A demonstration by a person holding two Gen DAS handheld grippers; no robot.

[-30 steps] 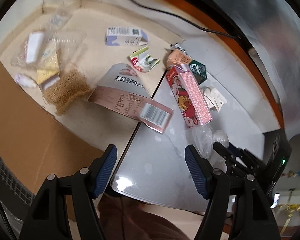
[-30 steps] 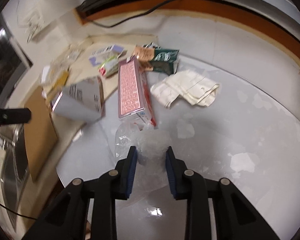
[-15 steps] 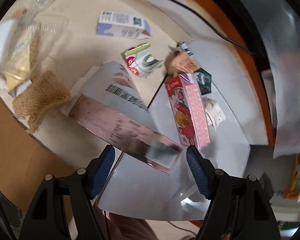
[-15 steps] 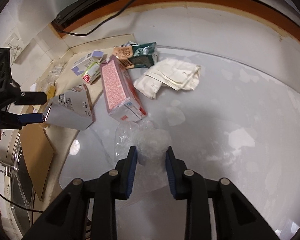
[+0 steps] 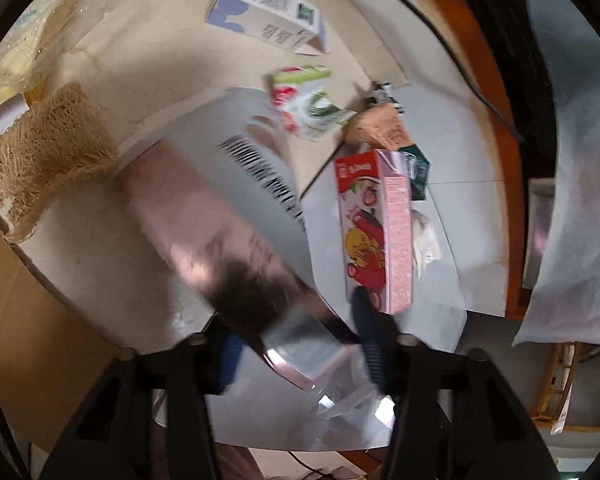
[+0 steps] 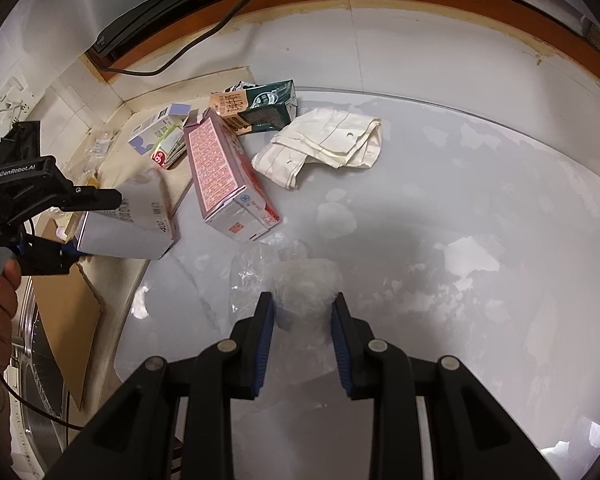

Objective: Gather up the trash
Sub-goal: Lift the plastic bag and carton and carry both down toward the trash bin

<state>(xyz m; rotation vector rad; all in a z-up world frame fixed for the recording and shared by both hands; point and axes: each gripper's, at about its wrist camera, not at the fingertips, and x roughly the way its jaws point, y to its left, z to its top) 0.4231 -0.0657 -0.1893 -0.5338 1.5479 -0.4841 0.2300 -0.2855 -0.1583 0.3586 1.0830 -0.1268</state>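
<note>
Pale grey carton with a pink side panel (image 5: 236,220): lies at the left of the white tabletop (image 6: 480,200), partly over the beige board, its long axis running away from the left gripper (image 5: 296,344). That gripper's jaws have just been closing and now bear on the carton's near end, one pad each side. Left hand nearest; the lift falls to it.

Clear plastic bag, crumpled (image 6: 304,284): near middle of the table, pinched between the closed-in jaws of the right gripper (image 6: 302,316).

Pink cartoon carton (image 5: 376,228), green-and-tan carton (image 6: 256,106), cream cloth (image 6: 324,148), white-and-purple box (image 5: 268,12): loose, farther back. Loofah pad (image 5: 44,148): far left.
</note>
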